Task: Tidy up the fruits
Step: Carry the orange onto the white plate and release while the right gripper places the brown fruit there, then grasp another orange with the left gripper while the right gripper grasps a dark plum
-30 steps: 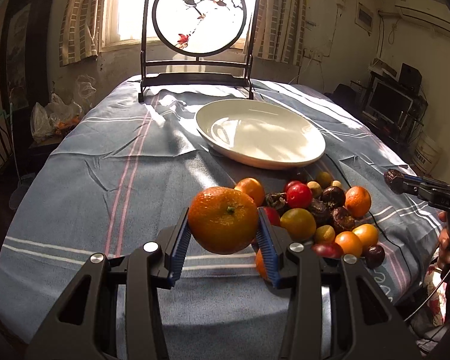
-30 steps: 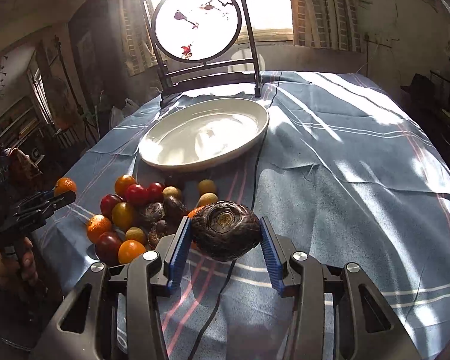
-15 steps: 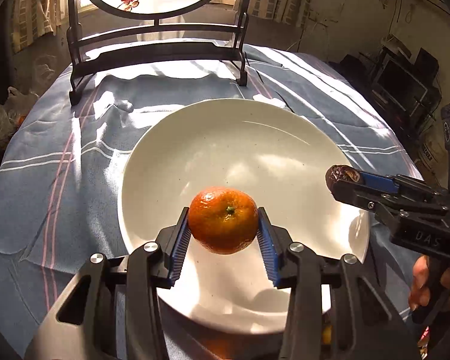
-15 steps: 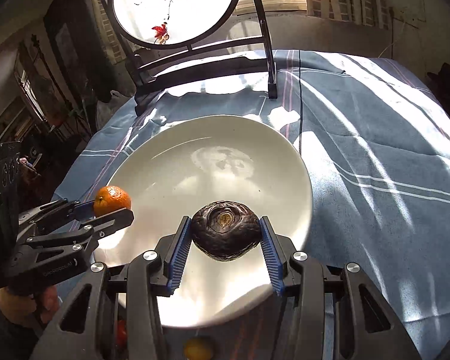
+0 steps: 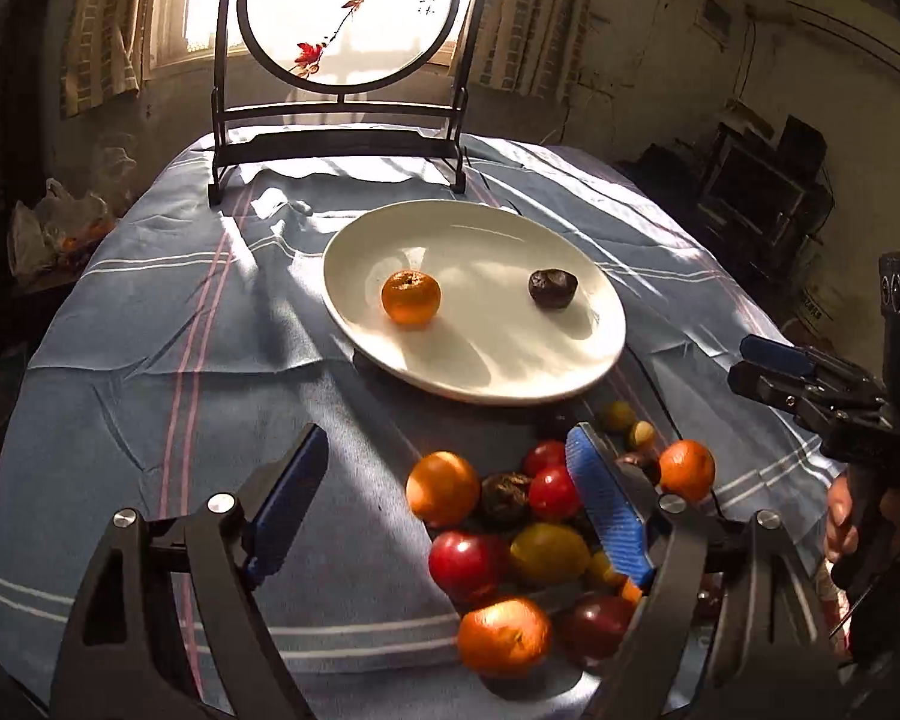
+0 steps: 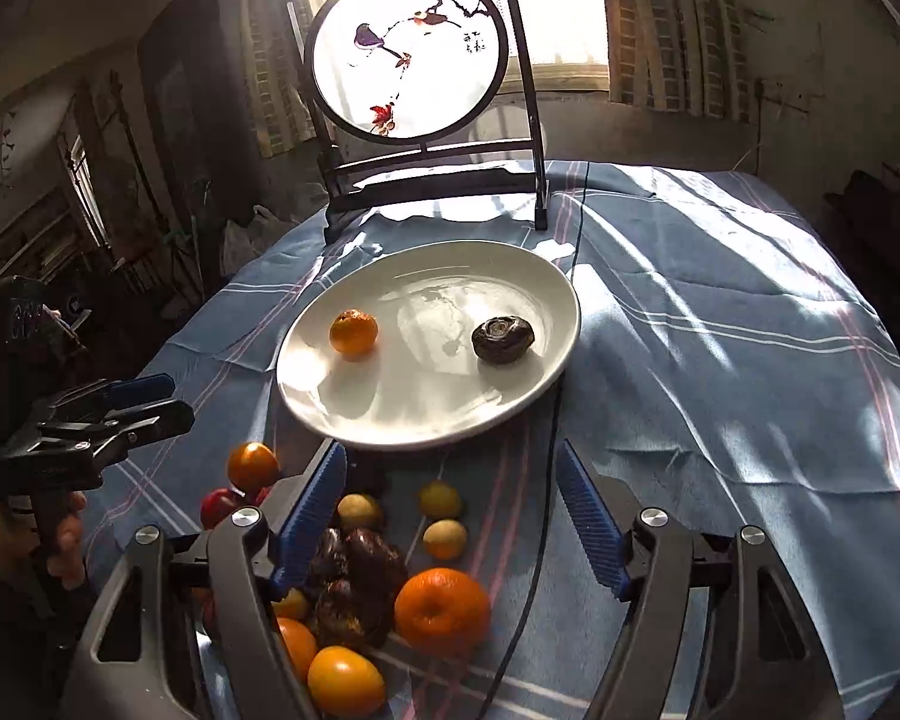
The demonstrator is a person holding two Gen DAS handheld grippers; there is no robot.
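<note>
Sunlit from the window behind, a blue striped tablecloth (image 5: 150,312) covers the table, with a round painted bird screen (image 5: 348,12) standing at its far end.

From the left wrist view, we note the white plate (image 5: 594,348) holding one tangerine (image 5: 410,296) and one dark wrinkled fruit (image 5: 552,287), well apart, presumably so the kinds stay sorted. Our left gripper (image 5: 450,480) has just been opening; its jaws stand spread with nothing between them, above the loose fruit pile (image 5: 522,528) on the near cloth. Our right gripper (image 5: 774,363) shows at the right edge, also empty.

From the right wrist view, we find the same plate (image 6: 330,408), tangerine (image 6: 353,332) and dark fruit (image 6: 503,340). The right gripper (image 6: 450,498) has likewise just been opening; its jaws are apart, hovering over the pile (image 6: 378,588), which sits just beside the plate's near rim. A black cable (image 6: 546,480) crosses the cloth. We judge most fruit remains unsorted.
</note>
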